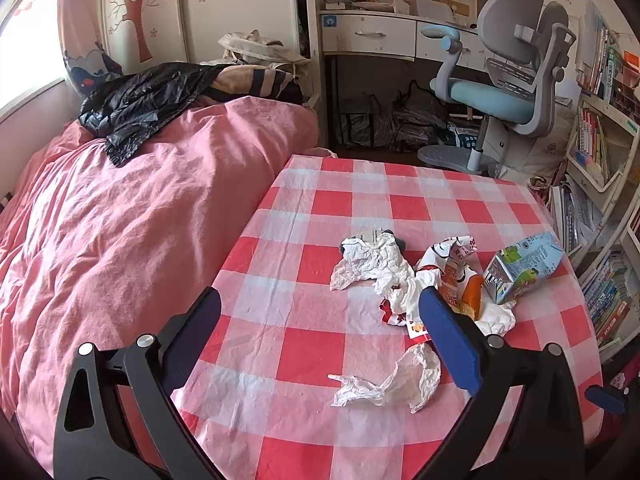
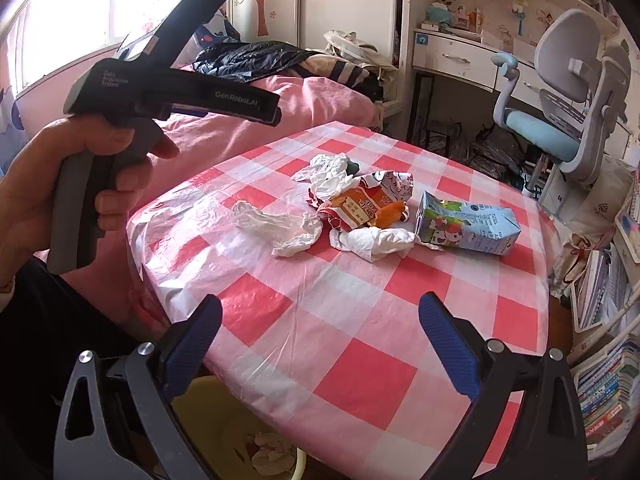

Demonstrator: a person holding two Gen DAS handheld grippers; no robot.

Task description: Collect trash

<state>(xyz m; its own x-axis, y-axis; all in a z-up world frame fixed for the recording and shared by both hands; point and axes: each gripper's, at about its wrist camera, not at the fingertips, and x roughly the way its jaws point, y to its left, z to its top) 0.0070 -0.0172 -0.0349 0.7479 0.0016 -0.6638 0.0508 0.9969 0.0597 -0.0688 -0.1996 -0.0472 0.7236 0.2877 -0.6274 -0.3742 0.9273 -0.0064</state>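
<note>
- pretty clearly a kid's bedroom at home
- bed with pink duvet (image 1: 132,216)
- cartoon tree wardrobe (image 1: 138,8)
- study desk (image 1: 372,34) plus blue ergonomic chair (image 1: 508,76)
- shelves crammed with books (image 1: 600,136)

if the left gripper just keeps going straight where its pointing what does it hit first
Probably the checkered tablecloth, just short of the crumpled white paper; the left gripper is open and tilted down. Depth is unclear.

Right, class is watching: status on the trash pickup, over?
Left gripper open, empty; right gripper open, empty. Crumpled tissues, snack wrapper, milk carton on the checked table. Nothing blocking; yellow bin below the edge.
</note>
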